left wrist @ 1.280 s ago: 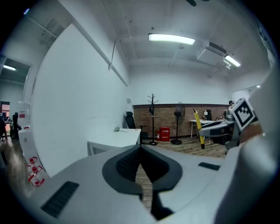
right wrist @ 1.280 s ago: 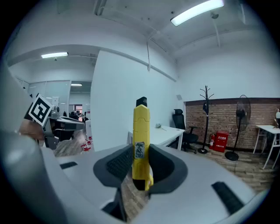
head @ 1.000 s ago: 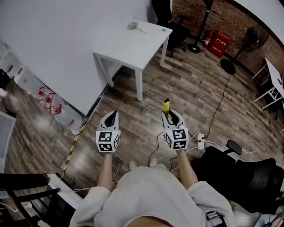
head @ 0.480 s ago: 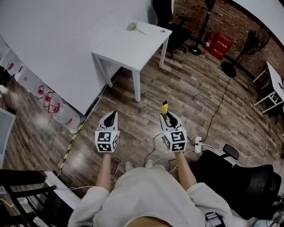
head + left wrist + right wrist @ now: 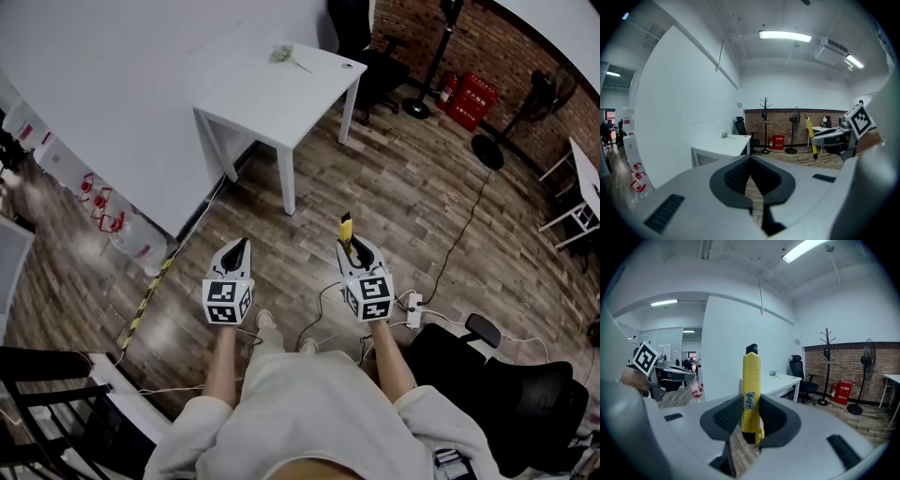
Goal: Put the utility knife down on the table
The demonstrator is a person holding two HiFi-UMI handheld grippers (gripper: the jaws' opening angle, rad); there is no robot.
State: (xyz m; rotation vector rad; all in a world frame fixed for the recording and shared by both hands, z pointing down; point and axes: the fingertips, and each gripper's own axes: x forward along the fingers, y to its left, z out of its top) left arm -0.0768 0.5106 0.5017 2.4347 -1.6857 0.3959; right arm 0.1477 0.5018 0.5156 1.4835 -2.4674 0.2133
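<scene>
Your right gripper [image 5: 355, 250] clamps the yellow utility knife [image 5: 751, 380] upright, lower centre. Your left gripper [image 5: 750, 160] is beside it, jaws clenched together. The white table [image 5: 272, 98] stands upper centre, well apart.

No words to read here. The yellow utility knife [image 5: 751, 380] carries a small printed sticker [image 5: 749, 401], too fine to make out. White characters on the red box [image 5: 472, 97] stay blurred. The marker cubes [image 5: 228, 301] show only black-and-white squares.
</scene>
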